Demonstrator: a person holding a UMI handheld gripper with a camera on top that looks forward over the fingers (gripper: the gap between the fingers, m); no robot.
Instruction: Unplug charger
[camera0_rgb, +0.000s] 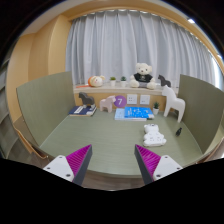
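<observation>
A white charger with its bundled cable (153, 135) lies on the green table (100, 140), right of the middle. Its detail is too small to make out. My gripper (111, 165) is open and empty, with both magenta pads (72, 162) wide apart over the table's near edge. The charger is well beyond the fingers and a little to the right, ahead of the right finger (150, 162).
Along the far side of the table are a stack of books (84, 109), a purple card (119, 100), a blue book (133, 113), a white horse figure (172, 102) and a black pen (179, 129). A teddy bear (144, 74) sits on the ledge before the curtains. Green chairs (40, 105) flank the table.
</observation>
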